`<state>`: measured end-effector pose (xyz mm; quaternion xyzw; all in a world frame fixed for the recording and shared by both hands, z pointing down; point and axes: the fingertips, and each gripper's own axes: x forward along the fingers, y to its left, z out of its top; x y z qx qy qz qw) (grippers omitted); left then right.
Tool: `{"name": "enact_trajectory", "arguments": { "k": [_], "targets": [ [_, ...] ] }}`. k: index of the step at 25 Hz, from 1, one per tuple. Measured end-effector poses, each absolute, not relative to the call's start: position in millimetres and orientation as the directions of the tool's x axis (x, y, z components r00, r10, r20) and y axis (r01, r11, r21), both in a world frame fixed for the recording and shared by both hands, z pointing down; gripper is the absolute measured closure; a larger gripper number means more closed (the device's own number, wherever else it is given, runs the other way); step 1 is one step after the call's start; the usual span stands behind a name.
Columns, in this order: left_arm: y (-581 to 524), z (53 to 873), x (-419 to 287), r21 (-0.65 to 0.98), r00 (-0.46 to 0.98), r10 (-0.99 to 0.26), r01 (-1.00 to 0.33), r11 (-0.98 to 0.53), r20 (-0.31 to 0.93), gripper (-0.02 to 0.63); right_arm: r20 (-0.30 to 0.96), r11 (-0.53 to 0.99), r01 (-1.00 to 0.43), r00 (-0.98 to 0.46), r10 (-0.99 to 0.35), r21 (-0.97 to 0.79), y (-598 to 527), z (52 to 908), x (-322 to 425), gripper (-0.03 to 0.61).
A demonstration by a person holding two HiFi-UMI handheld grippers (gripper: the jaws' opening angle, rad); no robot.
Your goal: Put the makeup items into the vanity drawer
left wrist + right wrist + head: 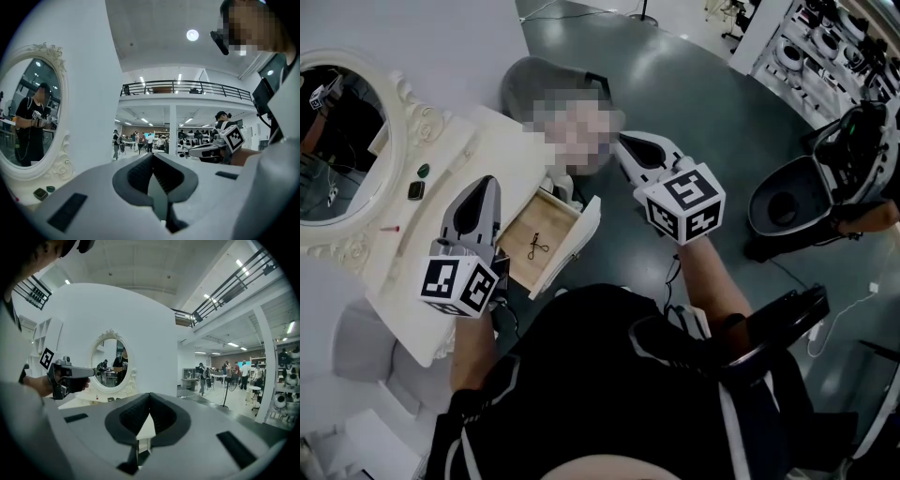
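**Both claws closed and empty beside the open vanity drawer**

A person stands at a white desk [502, 131] with an ornate oval mirror [337, 141] at its left end, holding a gripper in each hand.

The left claw [153, 158] has its jaws pressed together at the tips, with nothing between them. From above, it is over the desk top, just left of the open drawer [517, 232], and it points away from the person.

The right claw [149, 395] also has its jaws together and holds nothing. It is held out to the right of the drawer, above the dark floor [694, 84].

The drawer is pulled out from the desk front and shows a pale wooden bottom. One small black tool [537, 247], shaped a little like scissors, lies inside it near the middle.

Three more small things lie on the desk top near the mirror's base, well apart from the drawer: a round dark green item [423, 171], a black square item [415, 190] just beside it, and a thin red item [391, 228] closer to the person.
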<state>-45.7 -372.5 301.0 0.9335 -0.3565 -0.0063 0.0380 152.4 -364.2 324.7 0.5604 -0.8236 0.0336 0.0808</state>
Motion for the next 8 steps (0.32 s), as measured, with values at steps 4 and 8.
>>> {"name": "enact_trajectory", "arguments": {
  "k": [4, 8],
  "targets": [
    [-379.6, 304.5, -50.7, 0.100, 0.740, -0.672, -0.671, -0.735, 0.028, 0.609, 0.166, 0.375, -0.926, -0.364, -0.917, 0.045, -368.0, 320.3, 149.6, 0.575],
    [-380.0, 309.0, -53.5, 0.096, 0.735, -0.677, -0.677, -0.730, 0.042, 0.609, 0.163, 0.378, -0.924, -0.366, -0.916, 0.052, -368.1, 318.6, 147.0, 0.575]
  ]
}}
